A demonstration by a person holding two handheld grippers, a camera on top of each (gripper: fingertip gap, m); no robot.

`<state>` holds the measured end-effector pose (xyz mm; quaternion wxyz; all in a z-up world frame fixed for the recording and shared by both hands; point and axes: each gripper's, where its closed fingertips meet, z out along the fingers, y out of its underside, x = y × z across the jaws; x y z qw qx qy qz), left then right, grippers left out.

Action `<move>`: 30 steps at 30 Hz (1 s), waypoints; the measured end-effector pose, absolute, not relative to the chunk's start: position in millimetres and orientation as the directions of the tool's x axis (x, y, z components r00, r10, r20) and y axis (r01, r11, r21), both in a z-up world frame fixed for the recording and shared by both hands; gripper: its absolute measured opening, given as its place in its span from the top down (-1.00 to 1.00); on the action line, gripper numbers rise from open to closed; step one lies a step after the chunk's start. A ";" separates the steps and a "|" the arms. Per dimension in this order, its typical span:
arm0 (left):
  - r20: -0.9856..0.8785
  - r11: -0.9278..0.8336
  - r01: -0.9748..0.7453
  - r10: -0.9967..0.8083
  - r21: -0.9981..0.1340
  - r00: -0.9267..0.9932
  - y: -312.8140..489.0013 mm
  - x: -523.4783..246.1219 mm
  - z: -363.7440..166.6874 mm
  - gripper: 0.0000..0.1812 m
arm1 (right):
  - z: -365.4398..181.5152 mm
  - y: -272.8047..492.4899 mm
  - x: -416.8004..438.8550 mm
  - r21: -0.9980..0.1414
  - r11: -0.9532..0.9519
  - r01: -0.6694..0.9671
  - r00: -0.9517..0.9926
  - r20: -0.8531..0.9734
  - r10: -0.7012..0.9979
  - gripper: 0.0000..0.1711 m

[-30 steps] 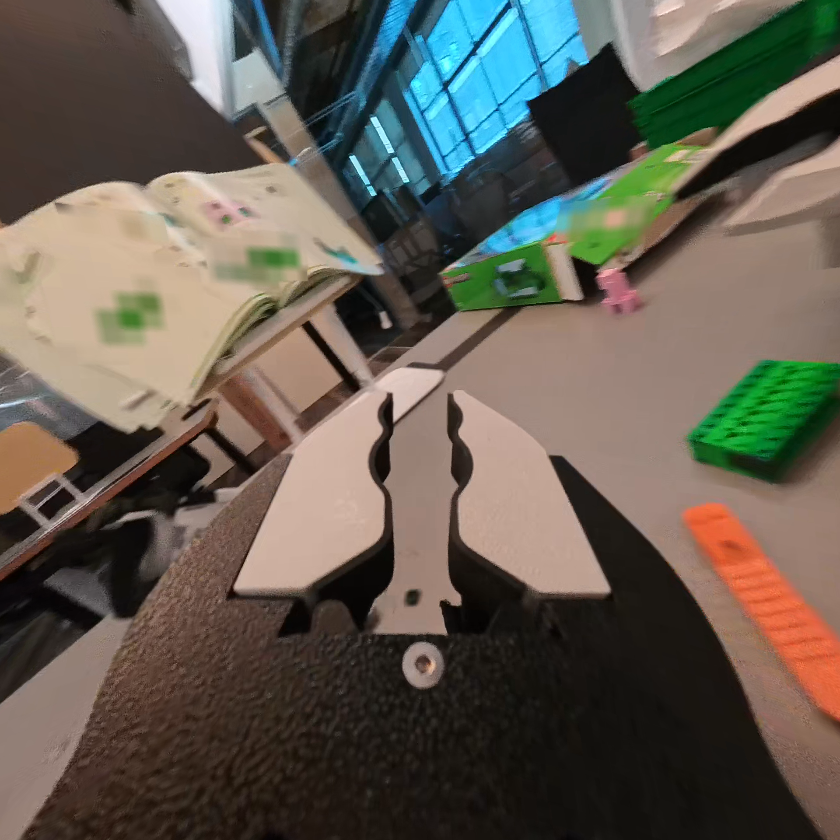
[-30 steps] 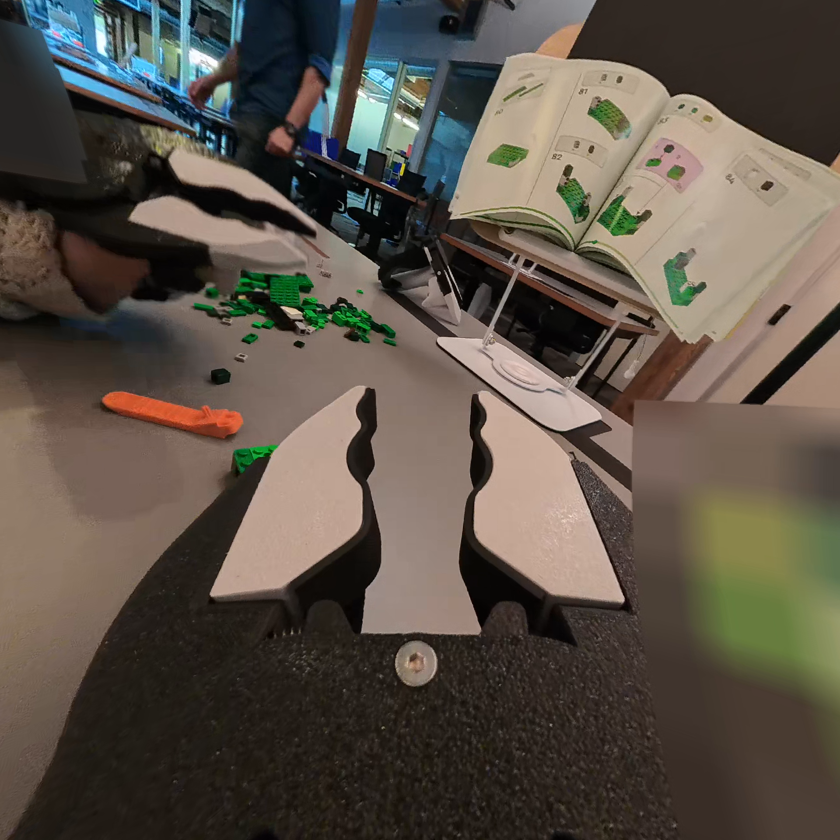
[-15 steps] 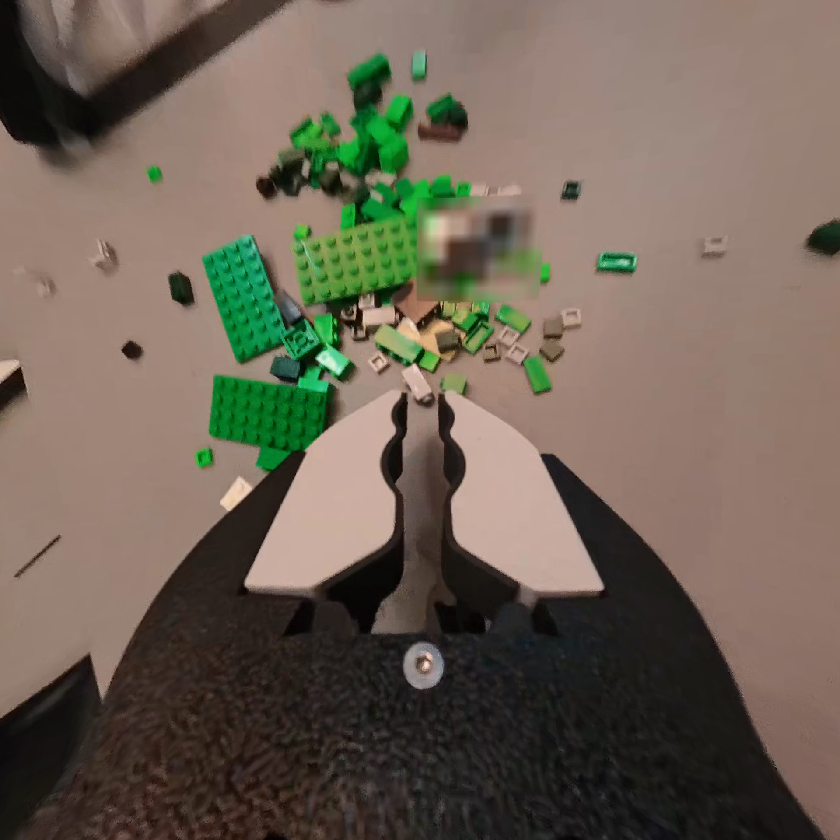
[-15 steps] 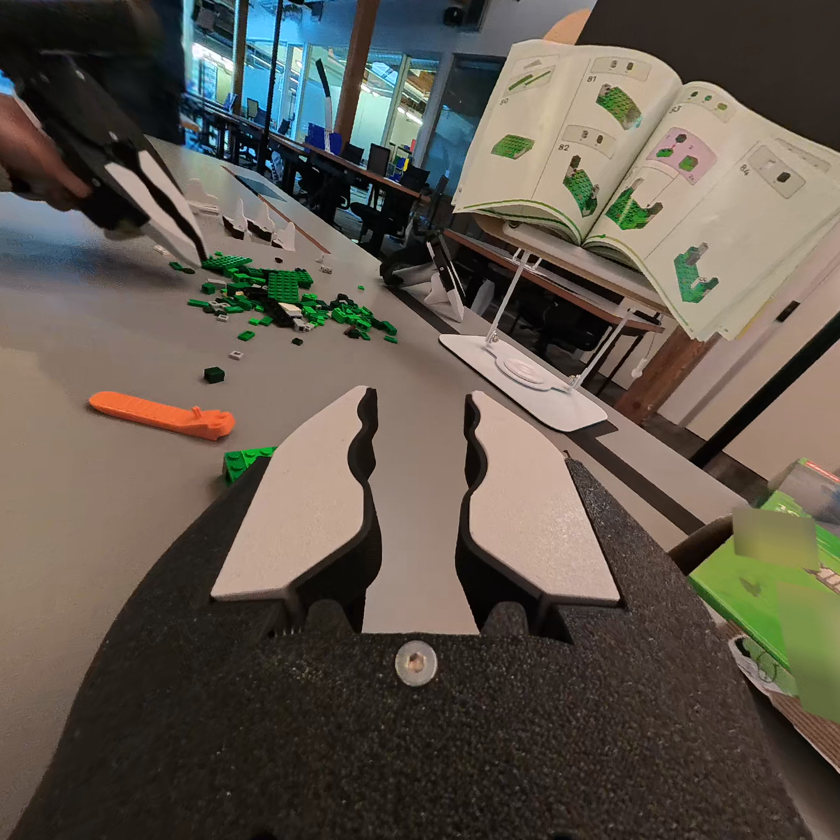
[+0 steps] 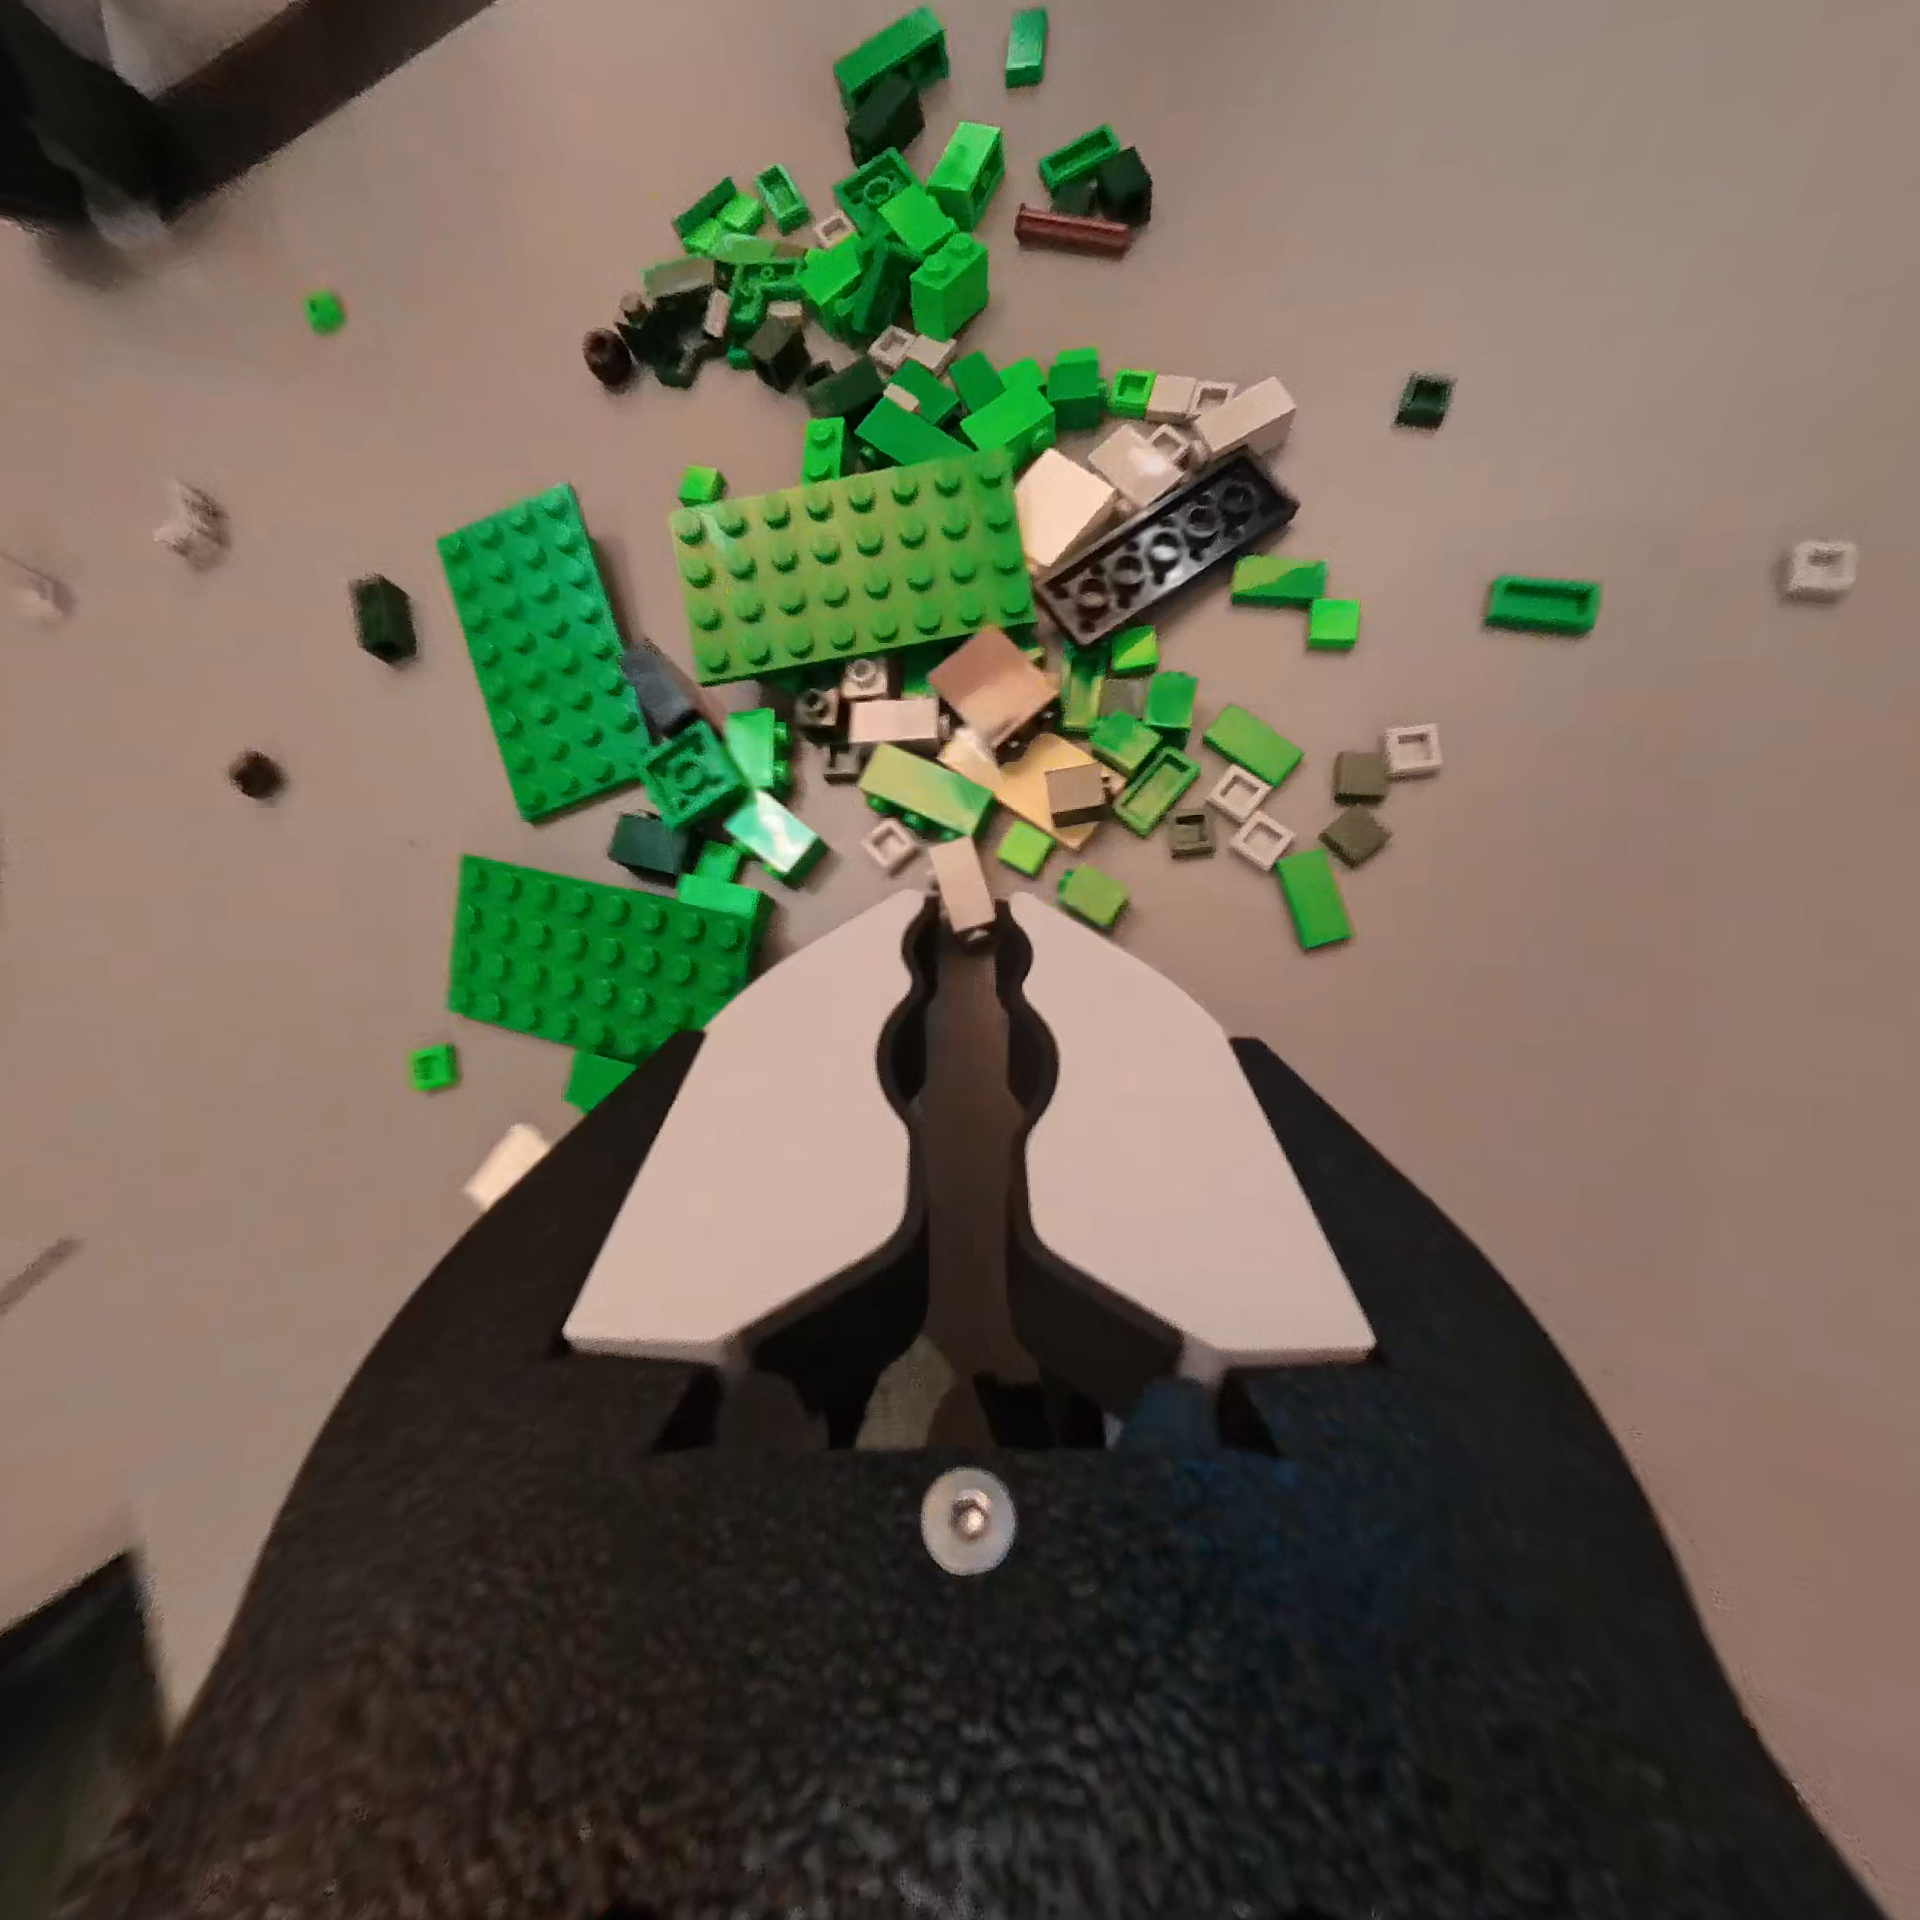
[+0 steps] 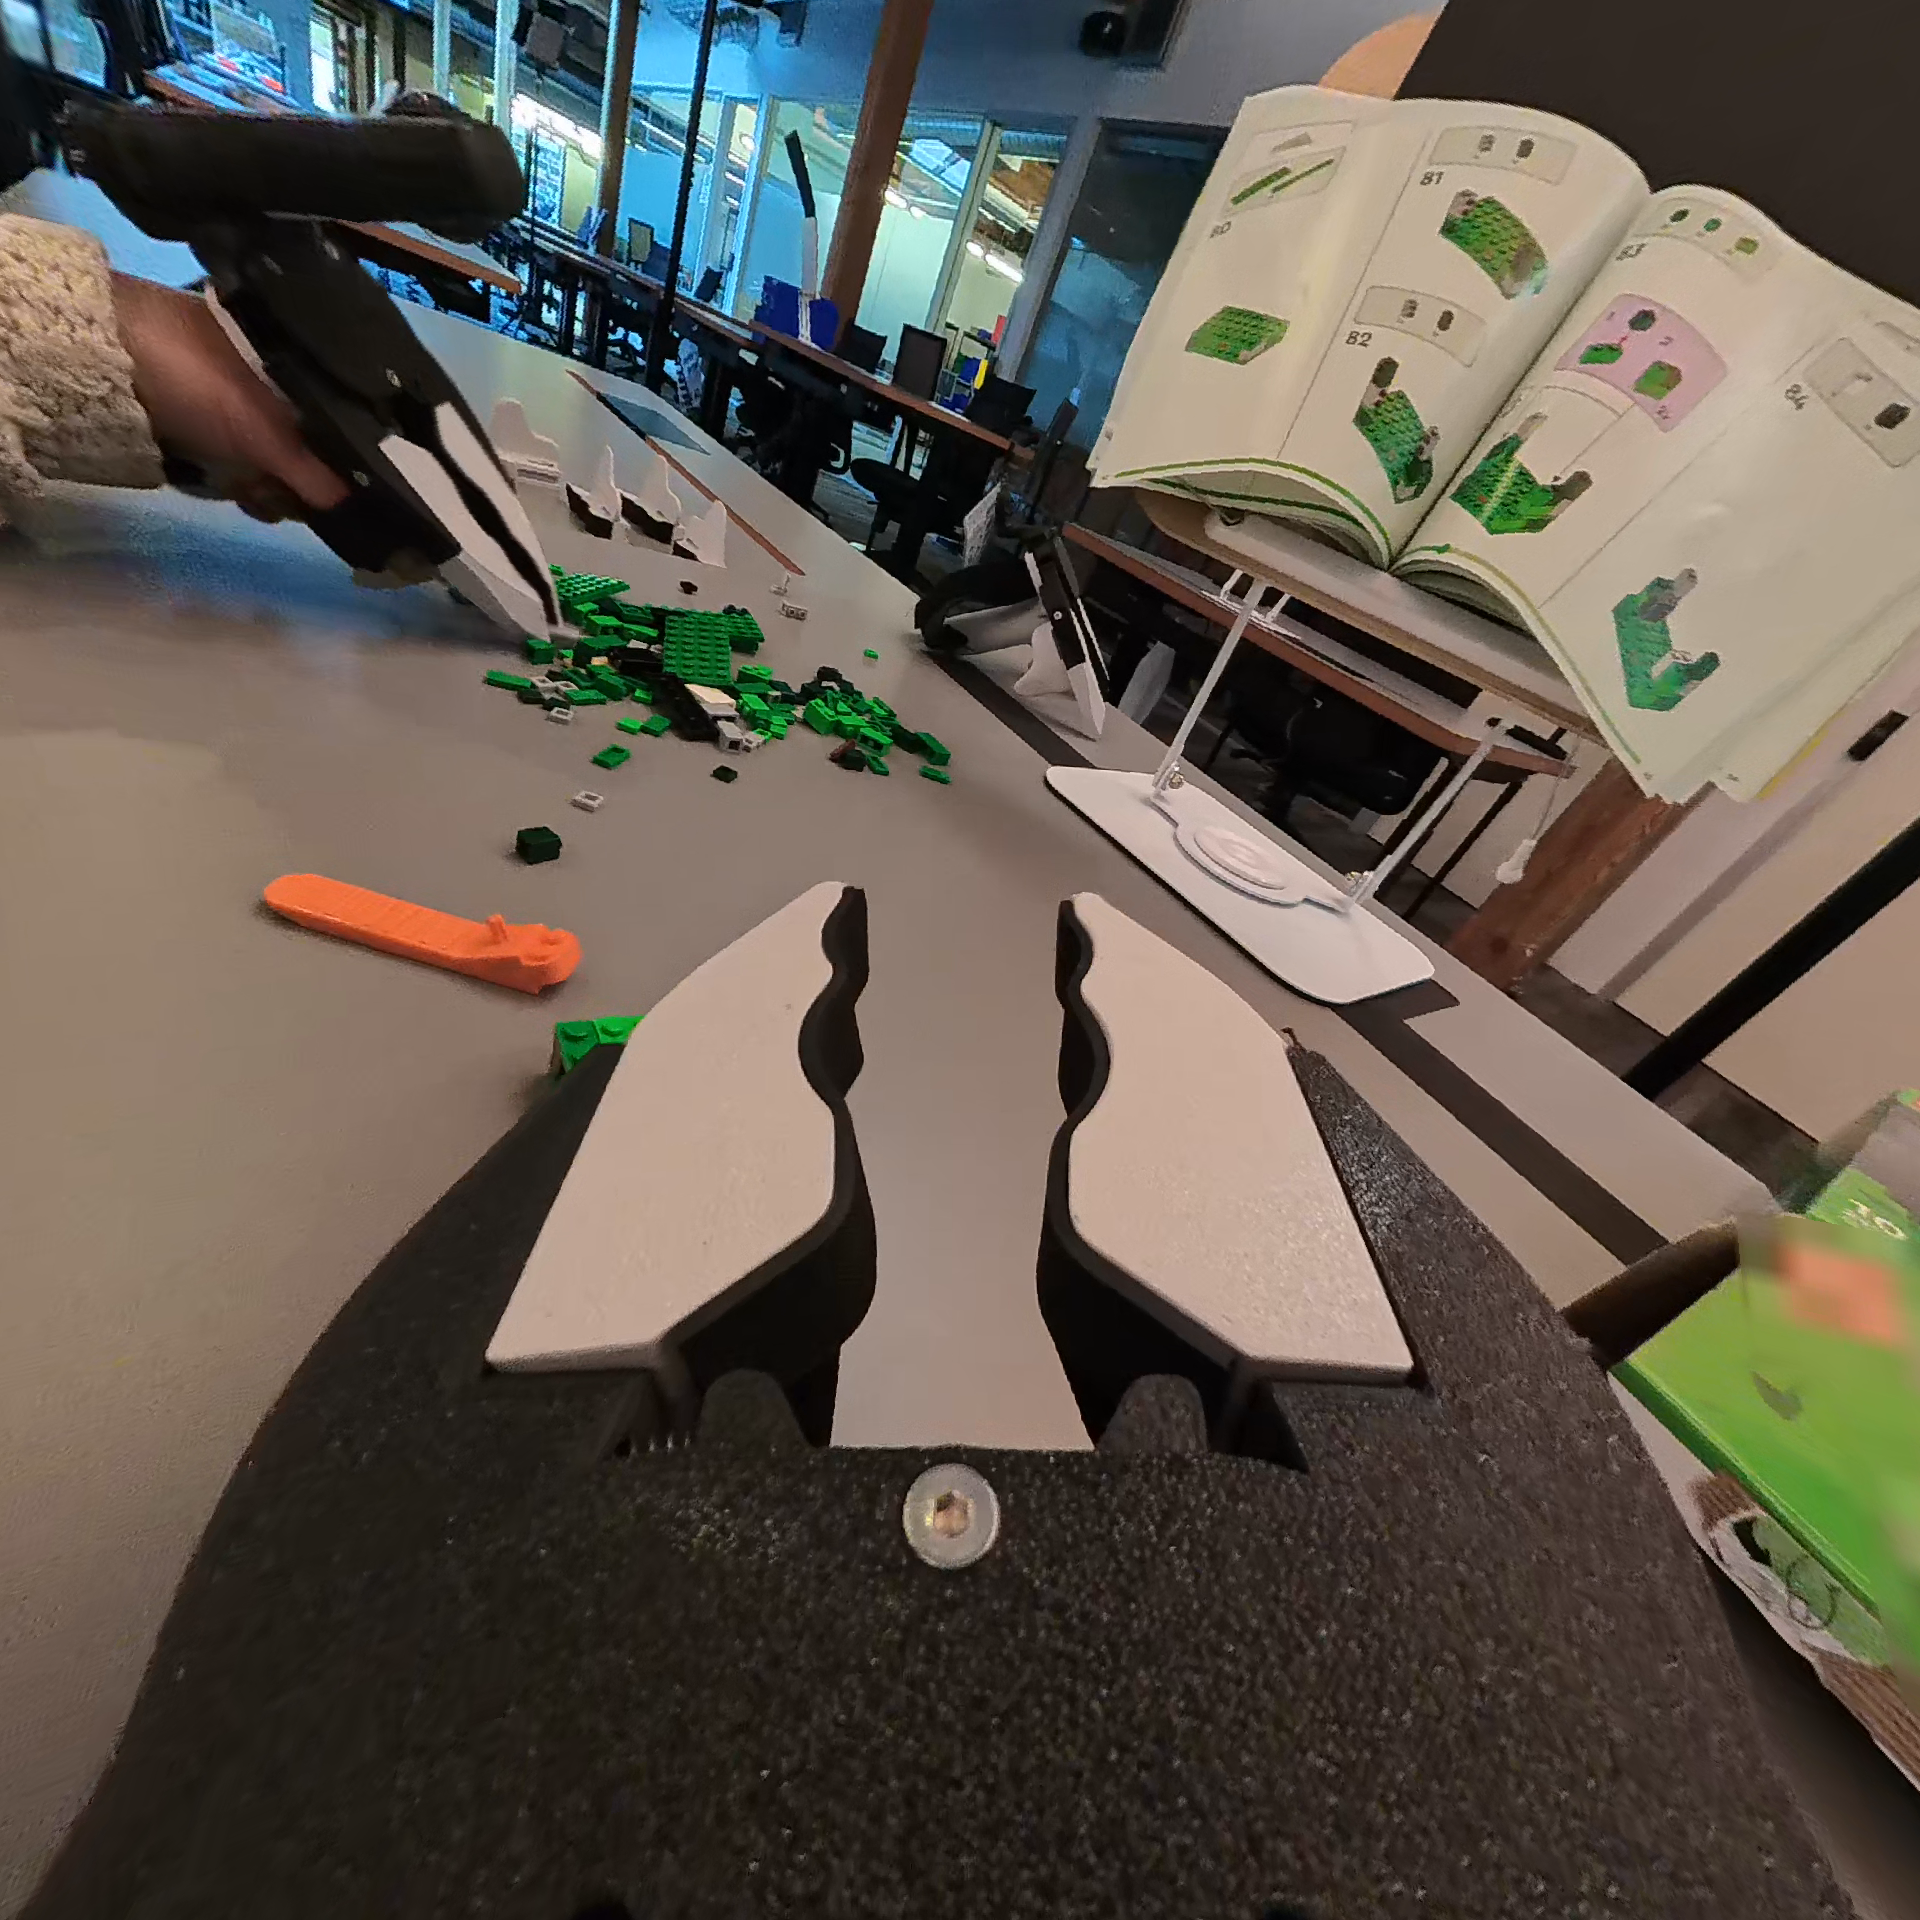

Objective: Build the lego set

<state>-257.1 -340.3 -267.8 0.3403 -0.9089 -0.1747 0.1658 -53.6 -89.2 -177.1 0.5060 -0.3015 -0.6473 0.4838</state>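
The left gripper pinches a small grey brick at the near edge of the lego pile on the table. The right gripper hovers apart, empty — well away from the pile, near the orange separator.

Setting: open-plan office or shared workspace. Evidence, right wrist view: rows of long desks with dark office chairs at 12 o'clock, glass partition walls behind them, timber column at 12 o'clock. Work surface is a long grey tabletop.
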 end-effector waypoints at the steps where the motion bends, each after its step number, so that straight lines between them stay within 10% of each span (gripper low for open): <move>1: -0.263 -0.722 0.137 0.412 -0.678 0.872 -340.4 -260.5 -262.8 0.90 | -177.3 -89.8 -53.8 -0.931 0.353 -0.096 -0.308 0.365 0.878 0.61; 5: -0.668 -0.536 -0.456 0.312 -0.711 0.675 -297.8 -230.4 -179.7 0.89 | -176.7 -120.8 -62.6 -0.944 0.331 -0.006 -0.455 0.297 0.839 0.77; 9: -0.906 -0.332 -0.846 0.228 -0.417 0.357 -253.6 -151.9 -145.3 0.90 | -169.4 -194.3 -72.2 -0.966 0.201 0.160 -0.723 0.024 0.690 0.69; 13: -0.976 -0.244 -0.953 0.160 -0.181 0.145 -230.0 -104.9 -150.3 0.90 | -153.1 -225.9 -82.7 -0.974 0.167 0.154 -0.792 -0.021 0.610 0.77; 20: -0.993 -0.191 -0.978 0.098 -0.082 0.064 -216.6 -85.7 -160.6 0.90 | -166.4 -224.6 -84.7 -0.962 0.210 0.176 -0.785 -0.008 0.620 0.91; 22: -0.985 -0.163 -0.973 0.092 -0.163 0.149 -214.6 -85.9 -163.9 0.90 | -169.5 -222.4 -84.9 -0.958 0.240 0.155 -0.784 0.029 0.620 0.91; 27: -0.590 0.035 -0.590 0.012 -0.807 0.807 -218.1 -86.7 -155.8 0.73 | -163.2 -218.3 -74.5 -0.975 0.220 0.001 -0.815 0.127 0.565 0.91; 30: -0.359 0.127 -0.345 -0.115 -0.930 0.926 -224.0 -83.4 -145.4 0.83 | -157.0 -216.6 -66.1 -0.979 0.181 -0.096 -0.826 0.180 0.534 0.91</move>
